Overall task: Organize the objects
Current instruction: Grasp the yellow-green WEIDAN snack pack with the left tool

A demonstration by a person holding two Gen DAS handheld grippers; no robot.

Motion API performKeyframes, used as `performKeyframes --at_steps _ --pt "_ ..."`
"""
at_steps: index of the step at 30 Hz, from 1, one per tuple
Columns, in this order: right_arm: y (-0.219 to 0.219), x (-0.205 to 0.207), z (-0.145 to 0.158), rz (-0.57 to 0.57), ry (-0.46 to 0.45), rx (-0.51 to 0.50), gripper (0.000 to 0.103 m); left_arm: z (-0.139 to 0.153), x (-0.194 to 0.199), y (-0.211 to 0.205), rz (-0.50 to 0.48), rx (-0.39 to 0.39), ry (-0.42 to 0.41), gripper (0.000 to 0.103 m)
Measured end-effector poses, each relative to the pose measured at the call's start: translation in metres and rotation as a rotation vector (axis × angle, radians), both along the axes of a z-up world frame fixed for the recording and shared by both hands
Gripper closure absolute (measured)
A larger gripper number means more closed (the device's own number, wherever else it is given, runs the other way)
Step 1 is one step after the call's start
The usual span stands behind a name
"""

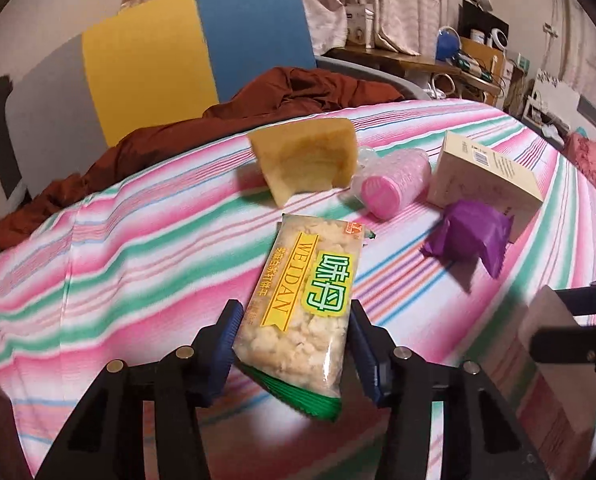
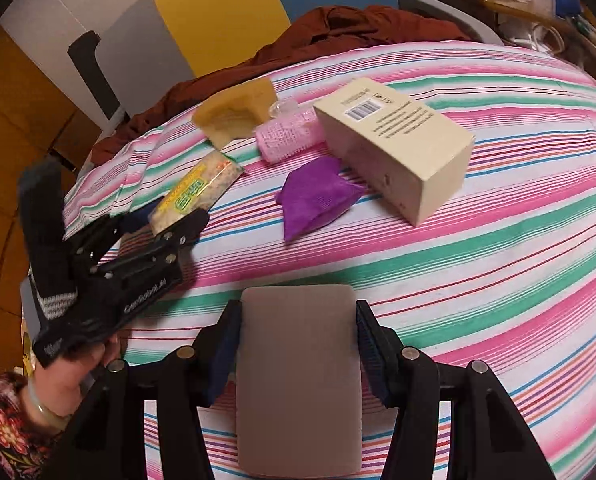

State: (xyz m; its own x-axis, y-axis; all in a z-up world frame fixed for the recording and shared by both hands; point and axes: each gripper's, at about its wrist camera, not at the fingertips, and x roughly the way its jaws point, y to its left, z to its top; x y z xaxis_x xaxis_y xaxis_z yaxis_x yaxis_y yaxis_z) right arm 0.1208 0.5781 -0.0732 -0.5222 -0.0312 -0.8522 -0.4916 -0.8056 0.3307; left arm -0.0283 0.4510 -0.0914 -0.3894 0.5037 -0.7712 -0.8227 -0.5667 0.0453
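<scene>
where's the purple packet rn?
Purple packet lies on the striped bedsheet, touching the cream box, just before the pink roller.

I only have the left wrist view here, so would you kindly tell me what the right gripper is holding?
Observer: The right gripper is closed on a flat grey-brown card, gripped by its two long edges.
Operator: Thank you. Does the cream box show any markings on top?
Observer: Yes, the cream box has a barcode and lines of print on its upper face.
Operator: And how is the left gripper being carried?
Observer: A bare hand with a pale bangle holds the left gripper.
</scene>
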Motion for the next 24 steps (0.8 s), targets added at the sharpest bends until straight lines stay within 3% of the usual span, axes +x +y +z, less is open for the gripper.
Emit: performKeyframes --at_steps 13,18,24 --pt "-0.009 -0.006 -0.007 0.038 0.021 -0.020 0.047 0.002 0.032 -0.068 0.084 0.064 -0.004 0.052" --pt "-0.015 -0.006 -0.004 0.061 0.035 0.001 0.047 0.006 0.036 -0.098 0.162 0.117 -0.061 0.053" --pt "-0.029 -0.011 -0.004 0.101 0.053 0.029 0.047 0.020 0.055 -0.134 0.177 0.179 -0.036 0.054"
